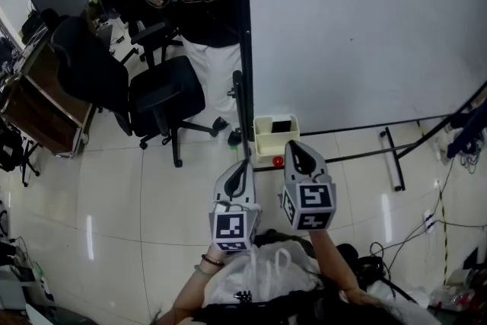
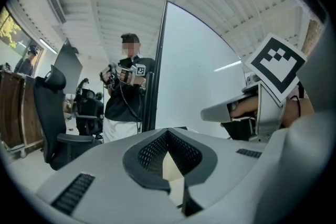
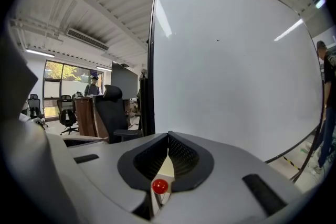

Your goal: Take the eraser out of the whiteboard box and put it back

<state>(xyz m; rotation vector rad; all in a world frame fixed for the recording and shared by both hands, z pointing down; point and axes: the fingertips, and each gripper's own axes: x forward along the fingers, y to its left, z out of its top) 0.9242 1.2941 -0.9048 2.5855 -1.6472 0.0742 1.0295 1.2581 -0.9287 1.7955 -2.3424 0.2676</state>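
Note:
The cream whiteboard box hangs at the lower left corner of the whiteboard. A dark eraser lies inside it. A small red ball sits just under the box and shows through the jaw gap in the right gripper view. My right gripper points at the box from just below it, its jaws shut with nothing between them. My left gripper hangs beside it to the left, jaws meeting at the tip, also empty. The left gripper view catches the right gripper from the side.
Another person holding grippers stands beyond the whiteboard's left edge. Black office chairs and a wooden desk fill the left. The whiteboard's stand foot and cables lie on the floor at right. A white plastic bag hangs near me.

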